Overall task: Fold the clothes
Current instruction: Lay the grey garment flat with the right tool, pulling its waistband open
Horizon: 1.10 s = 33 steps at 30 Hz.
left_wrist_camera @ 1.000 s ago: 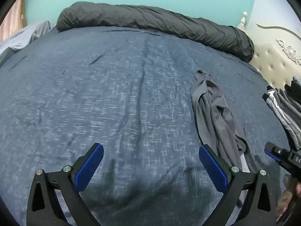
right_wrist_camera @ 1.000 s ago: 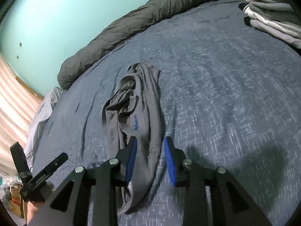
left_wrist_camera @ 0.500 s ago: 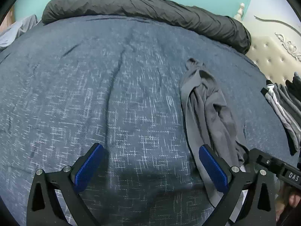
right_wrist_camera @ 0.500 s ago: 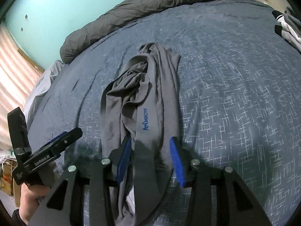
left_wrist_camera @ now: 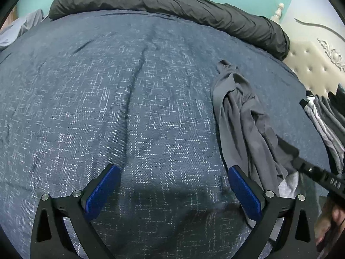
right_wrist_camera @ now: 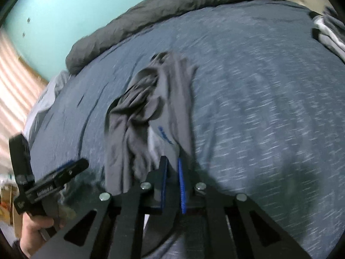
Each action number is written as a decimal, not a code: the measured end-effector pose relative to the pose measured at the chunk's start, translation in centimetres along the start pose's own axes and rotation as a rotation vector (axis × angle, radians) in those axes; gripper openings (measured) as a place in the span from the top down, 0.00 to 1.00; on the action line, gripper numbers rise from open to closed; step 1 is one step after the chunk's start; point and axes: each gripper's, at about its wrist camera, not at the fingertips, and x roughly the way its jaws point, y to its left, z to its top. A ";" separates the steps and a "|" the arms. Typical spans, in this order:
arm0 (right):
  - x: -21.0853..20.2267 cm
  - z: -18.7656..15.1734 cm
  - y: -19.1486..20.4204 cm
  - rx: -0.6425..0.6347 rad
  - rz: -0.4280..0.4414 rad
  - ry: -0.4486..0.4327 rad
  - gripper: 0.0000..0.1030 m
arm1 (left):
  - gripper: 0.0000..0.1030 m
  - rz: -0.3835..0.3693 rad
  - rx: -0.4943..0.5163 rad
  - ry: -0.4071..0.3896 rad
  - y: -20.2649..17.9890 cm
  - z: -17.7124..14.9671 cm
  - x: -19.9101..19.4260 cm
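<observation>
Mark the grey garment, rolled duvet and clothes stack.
grey garment (left_wrist_camera: pixel 243 127), left wrist view, middle folds.
rolled duvet (left_wrist_camera: pixel 172 4), left wrist view, top.
clothes stack (left_wrist_camera: pixel 327 125), left wrist view, grey layers.

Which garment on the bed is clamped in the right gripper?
The crumpled grey garment with blue lettering; the right gripper pinches its near end. The stacked clothes lie untouched by the headboard.

The right tool, at lower centre of its view, has just been closing its jaws, now pinching grey cloth. The left tool has its jaws spread wide, nothing between them. A hand grips its handle at lower left.
</observation>
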 end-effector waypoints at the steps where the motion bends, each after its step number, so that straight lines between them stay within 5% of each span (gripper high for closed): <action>1: -0.4 0.3 -0.5 0.017 -0.008 -0.016 0.92 | 0.00 -0.001 -0.001 0.001 0.1 0.1 0.0; 9: -3.1 1.0 -4.6 0.134 -0.038 -0.119 0.92 | 0.00 -0.025 0.010 0.001 -0.1 0.3 -0.3; 33: -3.3 1.6 -4.6 0.186 0.094 -0.068 0.89 | 0.00 0.037 0.097 0.040 -3.9 2.2 1.6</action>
